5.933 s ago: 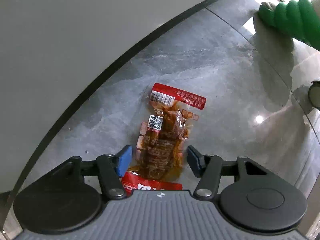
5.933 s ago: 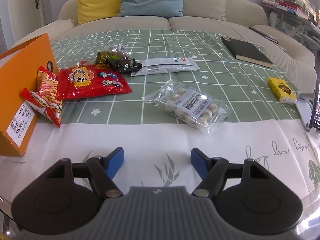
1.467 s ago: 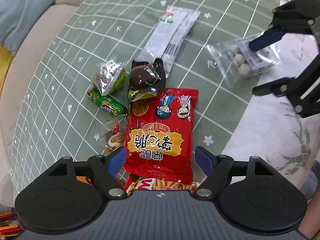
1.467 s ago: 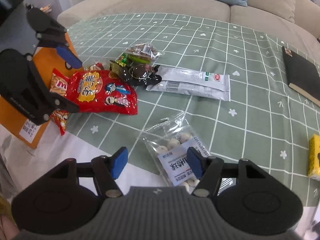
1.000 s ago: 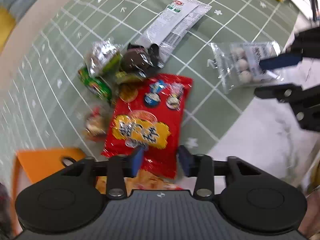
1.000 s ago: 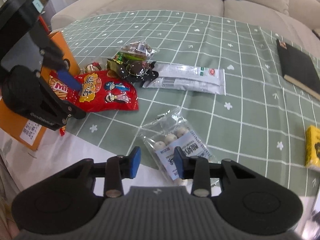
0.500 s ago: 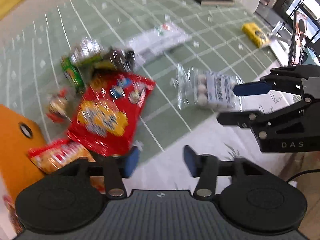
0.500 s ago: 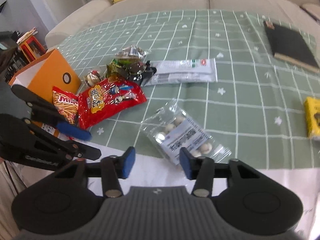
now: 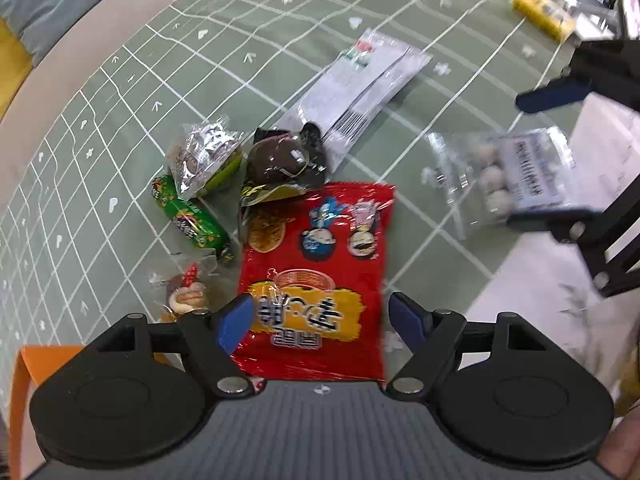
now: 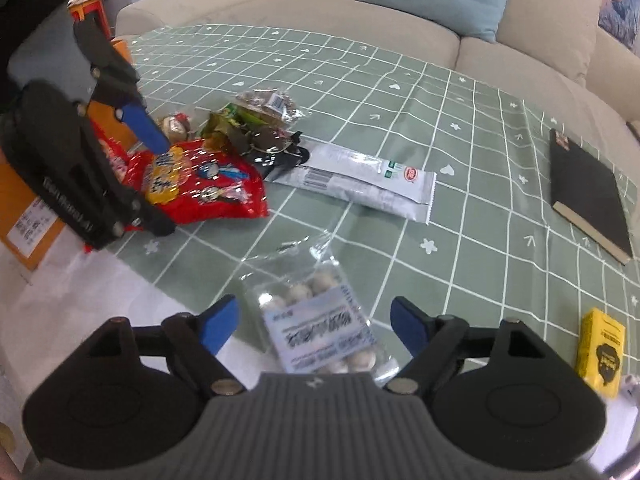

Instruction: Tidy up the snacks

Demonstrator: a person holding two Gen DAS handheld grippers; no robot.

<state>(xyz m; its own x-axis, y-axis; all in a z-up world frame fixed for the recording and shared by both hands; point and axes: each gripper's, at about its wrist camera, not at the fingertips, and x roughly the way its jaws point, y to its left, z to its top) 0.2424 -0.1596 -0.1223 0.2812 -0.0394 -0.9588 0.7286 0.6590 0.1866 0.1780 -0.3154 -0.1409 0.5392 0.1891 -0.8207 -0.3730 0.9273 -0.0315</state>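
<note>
Both grippers have reopened and dropped back toward the snacks since half a second ago, when they hung further off with narrower gaps. Now the left gripper (image 9: 321, 318) has its jaws spread wide and empty, straddling the near end of the red snack bag (image 9: 316, 276), which lies flat between and ahead of the blue fingertips (image 9: 235, 322); whether they touch the film I cannot tell. Likewise the right gripper (image 10: 314, 326) is wide open with nothing held, and the clear pouch of round white candies (image 10: 316, 326) sits between its jaws, half tucked under the gripper body. This looks like the start of a fresh double pick, each tool lined up on its own packet, with nothing yet sorted; the orange cardboard box (image 10: 24, 208), just left of the red bag's near end, seems the likely destination. As for handling, the red bag is glossy, crinkled film, pillow-flat and probably slippery, so a pinch on its edge seam should serve best. By contrast the candy pouch is thin transparent plastic with a paper label, lumpy from its contents. Beyond the left jaws lie a dark domed chocolate-like sweet (image 9: 282, 158) in cellophane, a green foil stick (image 9: 188, 214), a crumpled clear-wrapped biscuit pack (image 9: 204, 156) and a long silvery sachet (image 9: 356, 88), all resting on the smooth green checked surface (image 9: 120, 128).
</note>
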